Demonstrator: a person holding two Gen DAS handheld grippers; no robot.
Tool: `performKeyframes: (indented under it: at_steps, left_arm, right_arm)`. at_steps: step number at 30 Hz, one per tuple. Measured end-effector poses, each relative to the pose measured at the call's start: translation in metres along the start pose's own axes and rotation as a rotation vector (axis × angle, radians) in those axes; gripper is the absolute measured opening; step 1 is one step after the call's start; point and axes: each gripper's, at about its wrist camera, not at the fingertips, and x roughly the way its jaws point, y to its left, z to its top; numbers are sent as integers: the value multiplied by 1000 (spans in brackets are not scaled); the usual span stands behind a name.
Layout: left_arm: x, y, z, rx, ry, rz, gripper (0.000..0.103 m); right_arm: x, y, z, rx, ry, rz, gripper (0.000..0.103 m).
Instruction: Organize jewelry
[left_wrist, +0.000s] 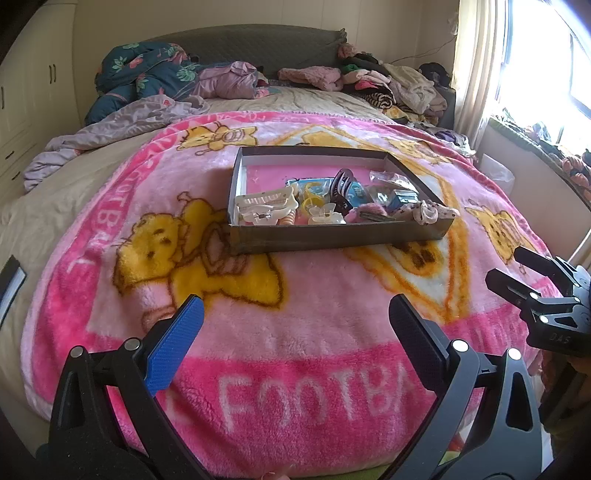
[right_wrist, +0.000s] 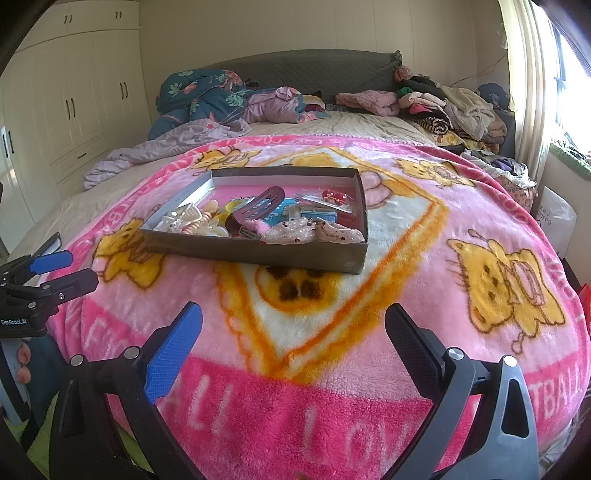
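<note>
Left gripper (left_wrist: 295, 321) wide, empty; right gripper (right_wrist: 293, 328) wide, empty; both hang over the pink blanket (left_wrist: 303, 332), well short of the box (left_wrist: 332, 236); hair clips (left_wrist: 266, 206) and small packets (right_wrist: 325, 197) heaped at its near end; risk: tangled pieces lift together, or soft bedding lets the box tip when pressed.

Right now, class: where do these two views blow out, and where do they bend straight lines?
Left wrist view: window glares white at right; blanket edge bulges. Right wrist view: window overexposed; wardrobe doors curve; box stays sharp.
</note>
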Motion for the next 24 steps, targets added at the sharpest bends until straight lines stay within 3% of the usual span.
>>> performKeyframes:
  at_steps: [24]
  left_arm:
    - [5,5,1,6,7,26,92]
  right_arm:
    - [0,0,1,-9,-5,-5,96]
